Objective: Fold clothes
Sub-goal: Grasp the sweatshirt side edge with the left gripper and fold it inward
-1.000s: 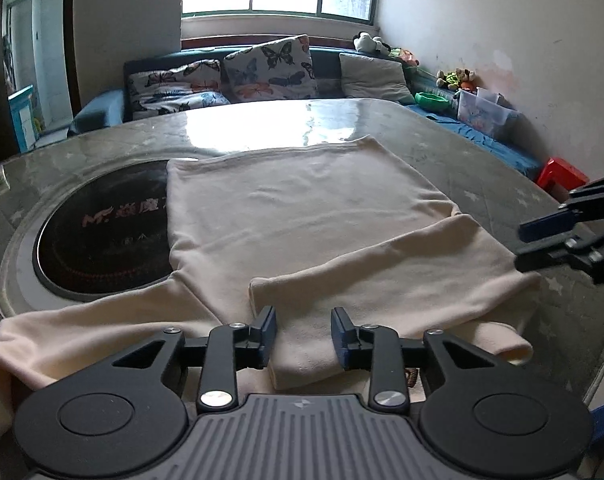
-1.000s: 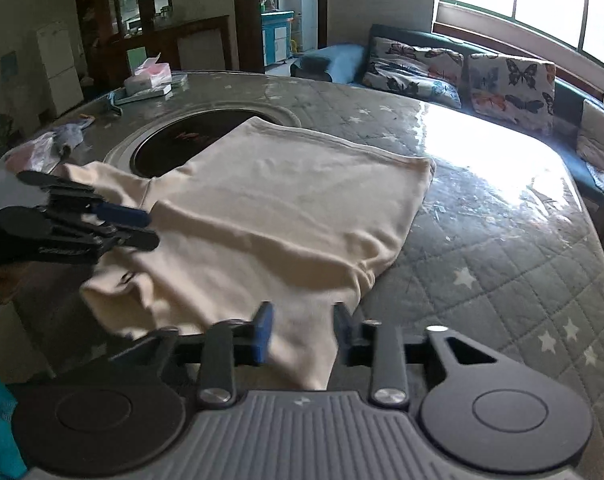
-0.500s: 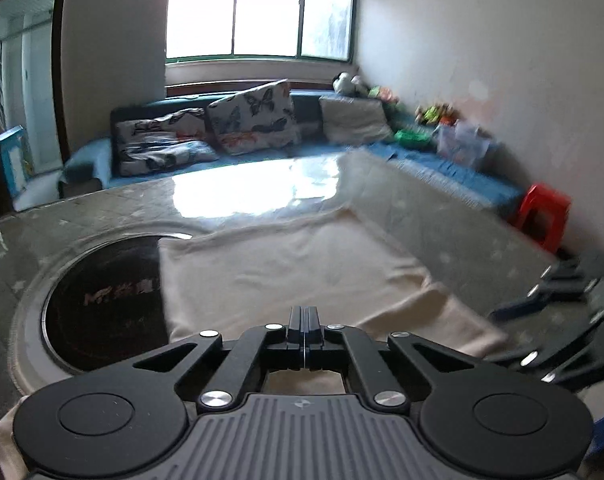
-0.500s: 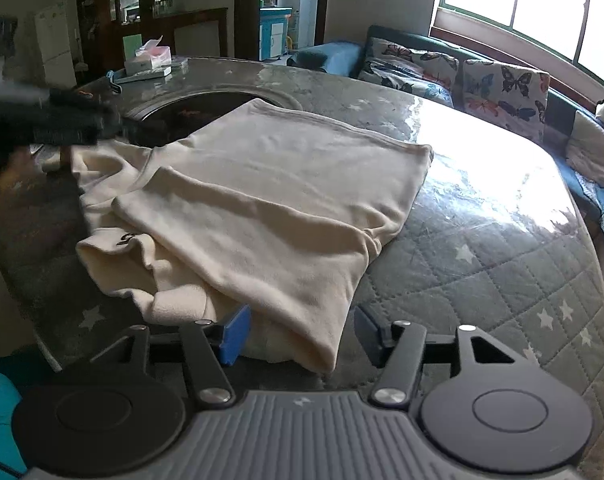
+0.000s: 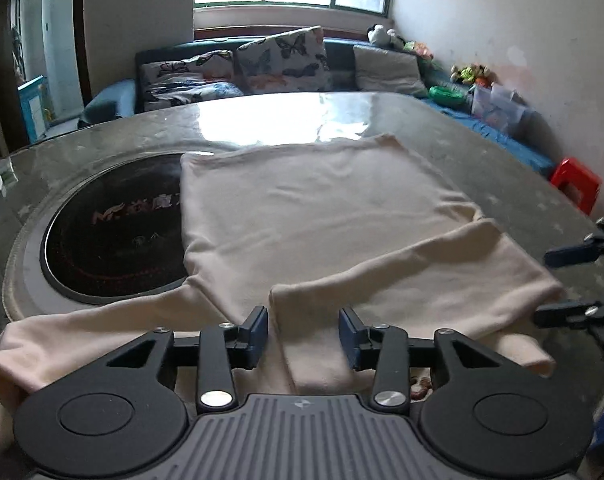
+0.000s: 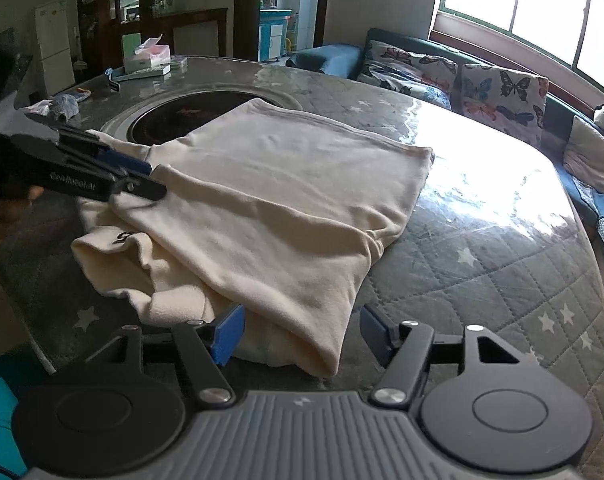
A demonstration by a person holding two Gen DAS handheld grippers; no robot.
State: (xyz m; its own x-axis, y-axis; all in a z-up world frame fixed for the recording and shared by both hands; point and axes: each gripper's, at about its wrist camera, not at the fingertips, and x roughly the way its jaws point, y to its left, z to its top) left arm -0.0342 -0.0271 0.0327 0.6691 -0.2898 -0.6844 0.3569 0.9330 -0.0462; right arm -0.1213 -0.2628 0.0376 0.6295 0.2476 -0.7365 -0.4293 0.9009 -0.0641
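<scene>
I see the cream garment (image 5: 322, 220): soft matt knit cloth, faint fuzz, ribbed hem. Counter (image 6: 482, 208) is grey quilted fabric with stars under a glossy clear sheet, with hard glare toward its far edge. Inset round hob (image 5: 113, 236): glossy black glass, brushed metal ring. Left claw (image 5: 304, 334) and right claw (image 6: 302, 332): matt black plastic, blue pads, shiny metal rivets.

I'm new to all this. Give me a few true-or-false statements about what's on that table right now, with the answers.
1. The cream sweater lies on the table. True.
2. The left tongs are clamped shut. False: they stand open, with the folded sleeve between their fingers.
3. The right tongs are open. True.
4. The sweater is bright red. False: it is cream.
5. A tissue box sits at the table's far side. True.
</scene>
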